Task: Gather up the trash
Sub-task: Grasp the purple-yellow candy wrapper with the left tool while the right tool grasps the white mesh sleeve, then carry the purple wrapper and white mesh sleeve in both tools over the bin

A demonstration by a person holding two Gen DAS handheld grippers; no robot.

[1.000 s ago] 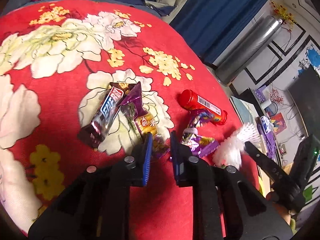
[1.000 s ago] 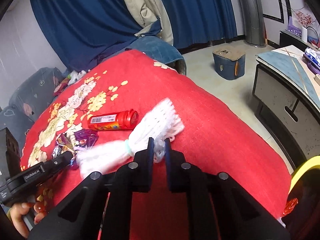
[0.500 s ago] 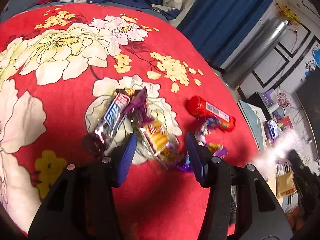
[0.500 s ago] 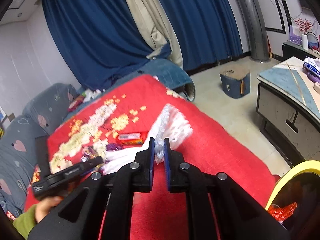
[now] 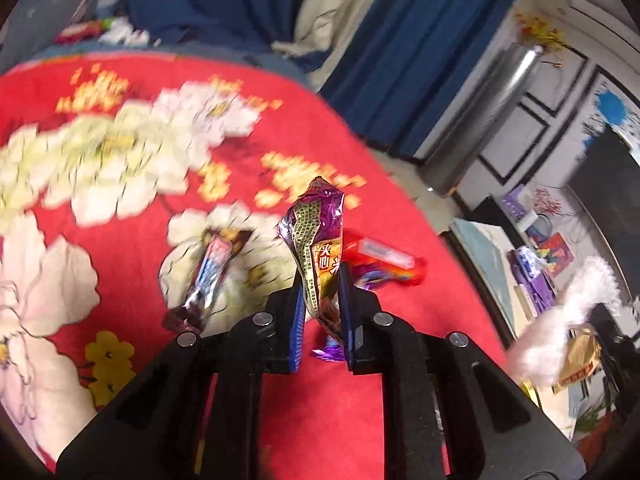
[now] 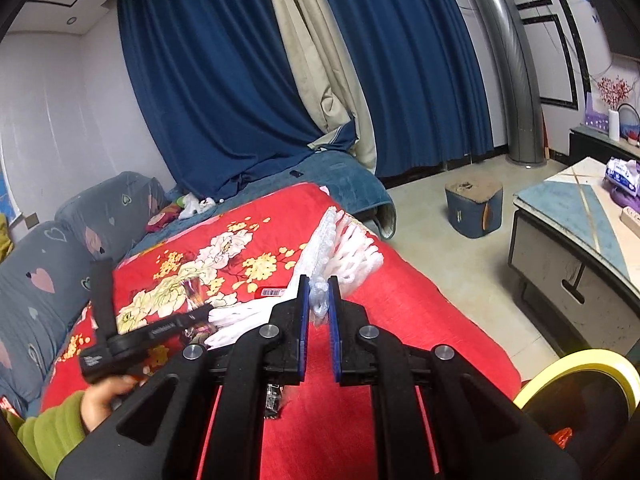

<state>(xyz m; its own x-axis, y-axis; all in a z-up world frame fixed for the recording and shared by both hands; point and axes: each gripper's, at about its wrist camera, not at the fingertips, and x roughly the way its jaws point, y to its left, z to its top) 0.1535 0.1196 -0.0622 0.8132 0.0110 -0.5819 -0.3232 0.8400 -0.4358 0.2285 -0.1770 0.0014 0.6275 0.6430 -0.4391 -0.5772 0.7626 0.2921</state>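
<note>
My left gripper [image 5: 321,286] is shut on a purple and yellow snack wrapper [image 5: 318,236] and holds it upright above the red flowered blanket [image 5: 132,200]. A dark candy bar wrapper [image 5: 208,276] and a red tube [image 5: 380,256] lie on the blanket beyond it. My right gripper [image 6: 318,294] is shut on a white foam net sleeve [image 6: 344,240] and holds it raised over the blanket [image 6: 420,312]; the sleeve also shows in the left wrist view [image 5: 560,328]. The left gripper shows in the right wrist view [image 6: 148,332].
A yellow-rimmed trash bin [image 6: 576,396] with red trash inside stands at lower right of the right wrist view. A low cabinet [image 6: 576,256], a blue stool [image 6: 474,208], a grey sofa [image 6: 52,256] and blue curtains [image 6: 224,92] surround the blanket.
My left gripper opened around the purple wrapper, then shut on it and lifted it off the blanket. My right gripper has risen further with the foam sleeve.
</note>
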